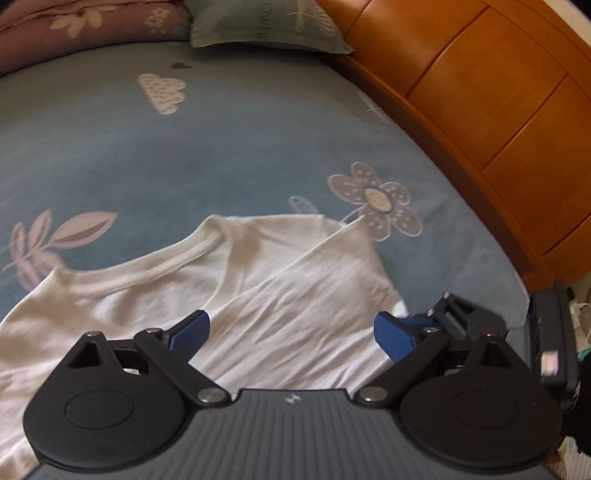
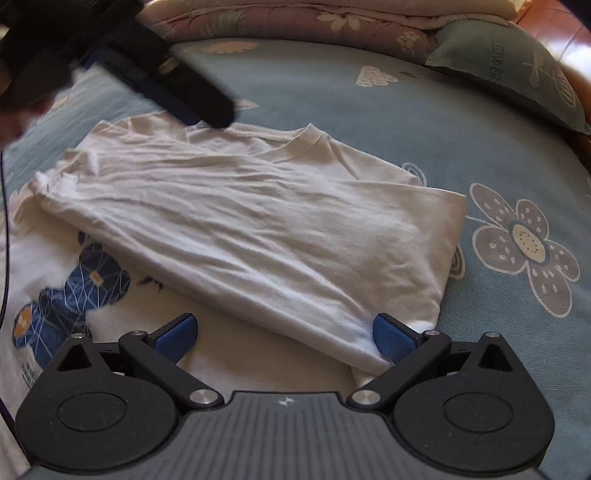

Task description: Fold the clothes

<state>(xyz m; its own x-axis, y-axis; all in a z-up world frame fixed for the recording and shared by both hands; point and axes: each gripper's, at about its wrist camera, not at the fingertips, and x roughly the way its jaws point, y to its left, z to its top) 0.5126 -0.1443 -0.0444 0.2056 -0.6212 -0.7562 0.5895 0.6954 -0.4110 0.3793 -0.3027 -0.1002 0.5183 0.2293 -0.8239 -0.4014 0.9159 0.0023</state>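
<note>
A white T-shirt (image 2: 258, 221) lies on the blue bed sheet (image 2: 314, 92), one side folded over its middle, neckline toward the pillows. A blue printed design (image 2: 74, 291) shows on the uncovered part at the lower left. The shirt also shows in the left wrist view (image 1: 258, 295). My right gripper (image 2: 284, 338) is open and empty just above the shirt's near folded edge. My left gripper (image 1: 291, 334) is open and empty over the shirt's body. In the right wrist view the left gripper (image 2: 184, 96) appears as a dark blurred shape near the collar.
A grey-green pillow (image 1: 266, 26) and a mauve floral quilt (image 1: 85, 26) lie at the head of the bed. An orange wooden headboard (image 1: 498, 110) runs along the right side. The sheet has flower prints (image 2: 524, 243).
</note>
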